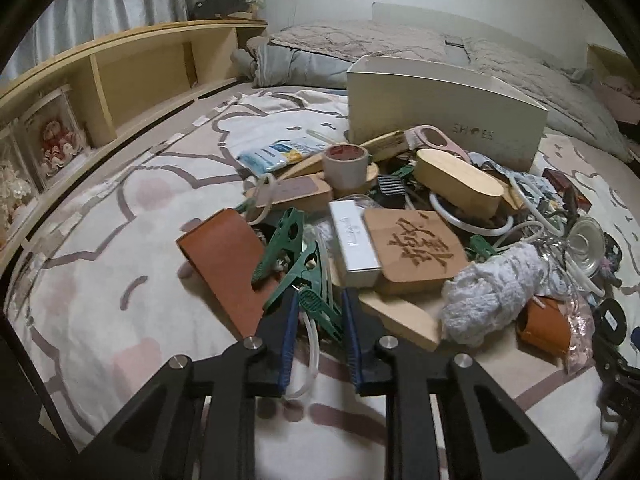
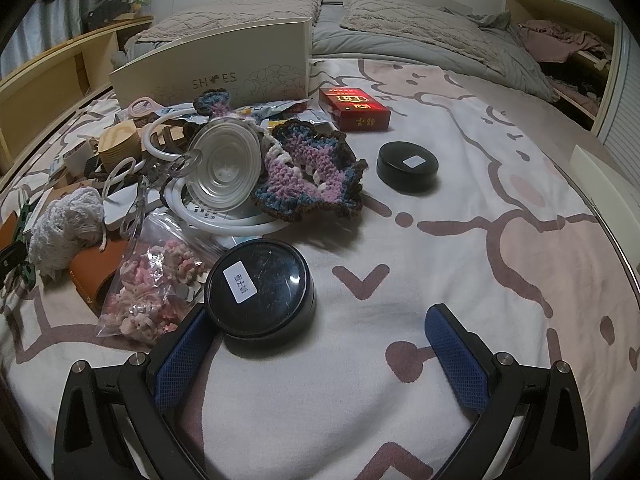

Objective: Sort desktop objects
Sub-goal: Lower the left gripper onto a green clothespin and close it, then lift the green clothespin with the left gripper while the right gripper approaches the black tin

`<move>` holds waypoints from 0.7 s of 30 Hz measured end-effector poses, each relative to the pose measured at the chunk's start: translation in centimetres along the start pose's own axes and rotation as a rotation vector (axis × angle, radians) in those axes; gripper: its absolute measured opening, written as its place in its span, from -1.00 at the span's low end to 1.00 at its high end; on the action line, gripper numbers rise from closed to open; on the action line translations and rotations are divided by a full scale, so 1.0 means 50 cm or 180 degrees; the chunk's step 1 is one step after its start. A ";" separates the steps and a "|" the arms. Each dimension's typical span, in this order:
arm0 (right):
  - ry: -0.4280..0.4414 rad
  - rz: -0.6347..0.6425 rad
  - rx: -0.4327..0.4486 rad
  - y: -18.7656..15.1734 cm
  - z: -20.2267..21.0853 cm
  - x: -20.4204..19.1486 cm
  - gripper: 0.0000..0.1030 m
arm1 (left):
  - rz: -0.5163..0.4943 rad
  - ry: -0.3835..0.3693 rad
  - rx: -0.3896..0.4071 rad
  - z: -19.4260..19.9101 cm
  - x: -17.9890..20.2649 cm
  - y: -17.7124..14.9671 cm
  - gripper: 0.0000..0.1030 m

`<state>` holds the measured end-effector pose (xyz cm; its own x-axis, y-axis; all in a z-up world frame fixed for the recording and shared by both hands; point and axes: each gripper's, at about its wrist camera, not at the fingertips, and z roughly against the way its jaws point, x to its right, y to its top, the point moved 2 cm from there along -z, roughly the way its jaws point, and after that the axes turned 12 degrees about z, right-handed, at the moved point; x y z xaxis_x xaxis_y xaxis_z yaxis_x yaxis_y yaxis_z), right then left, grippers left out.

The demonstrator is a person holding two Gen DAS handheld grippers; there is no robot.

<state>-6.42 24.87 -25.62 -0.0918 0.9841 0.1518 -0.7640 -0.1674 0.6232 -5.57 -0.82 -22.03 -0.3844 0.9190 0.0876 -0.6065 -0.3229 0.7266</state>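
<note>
A heap of small objects lies on the bed blanket (image 1: 100, 300). In the left wrist view my left gripper (image 1: 320, 304) has its blue pads against the tail of a green plastic clip (image 1: 316, 280), with a clear tube (image 1: 314, 344) running under it. A second green clip (image 1: 282, 240) rests on a brown leather piece (image 1: 224, 264). In the right wrist view my right gripper (image 2: 318, 314) stands wide open just above the blanket, nothing between its pads. A black round tin (image 2: 260, 288) with a white label sits by its left finger (image 2: 184, 348).
A white shoe box (image 1: 444, 120) stands behind the heap. Among the heap are a carved wooden plaque (image 1: 416, 248), a tape roll (image 1: 346, 166), white yarn (image 1: 492, 288), a crochet piece (image 2: 312, 172), a red pack (image 2: 356, 110) and a second black tin (image 2: 406, 168). Wooden shelving (image 1: 120, 76) runs along the left.
</note>
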 end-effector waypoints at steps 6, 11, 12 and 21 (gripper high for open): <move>0.0006 0.0002 0.0004 -0.002 0.000 0.000 1.00 | 0.0147 0.0287 0.0029 -0.003 -0.045 0.016 -0.57; 0.0005 0.0002 0.0005 -0.003 0.000 0.000 1.00 | 0.0260 0.0351 0.0059 0.005 -0.066 0.019 -0.57; 0.0005 0.0002 0.0005 -0.003 0.000 0.000 1.00 | 0.0265 0.0331 0.0063 0.010 -0.066 0.018 -0.56; 0.0003 0.0002 0.0005 -0.003 0.000 0.000 1.00 | 0.0019 0.0114 0.0090 0.046 -0.025 -0.001 -0.48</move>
<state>-6.30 24.91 -25.69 -0.0930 0.9841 0.1514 -0.7628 -0.1681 0.6244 -3.47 -1.44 -20.60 -0.4131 0.9082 0.0678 -0.5844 -0.3214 0.7451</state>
